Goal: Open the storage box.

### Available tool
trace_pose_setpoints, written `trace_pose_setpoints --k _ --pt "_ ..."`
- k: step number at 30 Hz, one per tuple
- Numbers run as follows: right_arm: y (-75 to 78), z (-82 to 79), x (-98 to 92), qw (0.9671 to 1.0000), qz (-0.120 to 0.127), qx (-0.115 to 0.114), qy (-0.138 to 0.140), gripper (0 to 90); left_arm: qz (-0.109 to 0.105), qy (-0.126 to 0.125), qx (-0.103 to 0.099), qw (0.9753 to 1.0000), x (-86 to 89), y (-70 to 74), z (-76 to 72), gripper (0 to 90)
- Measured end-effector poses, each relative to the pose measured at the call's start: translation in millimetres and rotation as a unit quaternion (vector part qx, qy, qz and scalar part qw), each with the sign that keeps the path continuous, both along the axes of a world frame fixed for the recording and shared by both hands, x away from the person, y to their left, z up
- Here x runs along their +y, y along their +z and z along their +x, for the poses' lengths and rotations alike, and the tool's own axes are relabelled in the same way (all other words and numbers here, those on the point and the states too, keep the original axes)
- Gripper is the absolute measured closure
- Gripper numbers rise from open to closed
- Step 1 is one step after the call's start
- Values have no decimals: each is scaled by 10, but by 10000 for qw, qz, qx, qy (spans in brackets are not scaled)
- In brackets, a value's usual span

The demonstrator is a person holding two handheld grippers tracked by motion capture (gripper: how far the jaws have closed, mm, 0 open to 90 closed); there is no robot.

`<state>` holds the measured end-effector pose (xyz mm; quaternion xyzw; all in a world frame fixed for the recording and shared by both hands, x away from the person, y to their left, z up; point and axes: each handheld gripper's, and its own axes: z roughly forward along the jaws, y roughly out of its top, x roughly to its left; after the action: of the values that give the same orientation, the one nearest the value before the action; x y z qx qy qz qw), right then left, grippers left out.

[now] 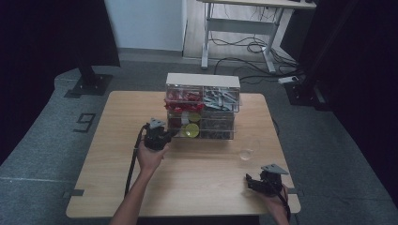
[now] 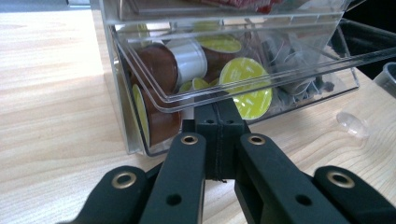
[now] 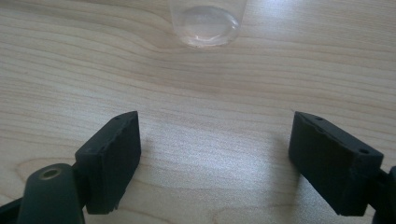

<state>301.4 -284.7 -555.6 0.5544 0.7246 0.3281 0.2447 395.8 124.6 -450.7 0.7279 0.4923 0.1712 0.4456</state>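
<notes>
Wooden table (image 1: 197, 178); left hand-held gripper (image 1: 174, 133) pinching drawer (image 2: 261, 88) front.

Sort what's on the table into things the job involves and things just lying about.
In the job: left gripper, shut on the open drawer; coffee capsules inside it; clear organiser.
Lying about: clear cup; right gripper, open, idle above the table.

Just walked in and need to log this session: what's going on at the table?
A person works a clear drawer organizer with two handheld grippers. The left gripper, jaws closed, is at the front lip of the bottom drawer, which stands pulled out and holds coffee capsules. The right gripper rests open on the table, pointed at a clear cup.
</notes>
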Motion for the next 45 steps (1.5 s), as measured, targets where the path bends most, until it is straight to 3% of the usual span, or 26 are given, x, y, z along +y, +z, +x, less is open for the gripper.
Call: trace_pose_setpoints --k 3,19,28,38,45 --pt "0 0 2 10000 2 3 -5 170 -2 22 -85 10000 2 63 16 900" --pt "0 1 -1 10000 -5 -3 12 170 -142 106 -154 9997 53 233 124 900" --pt "0 1 -1 10000 -6 -5 14 172 -286 143 -130 9994 81 256 179 900" --pt "0 0 0 10000 7 2 10 172 -247 159 -176 9994 63 351 239 900" --pt "0 0 -1 10000 8 1 12 172 -236 144 -130 9995 60 327 254 900"
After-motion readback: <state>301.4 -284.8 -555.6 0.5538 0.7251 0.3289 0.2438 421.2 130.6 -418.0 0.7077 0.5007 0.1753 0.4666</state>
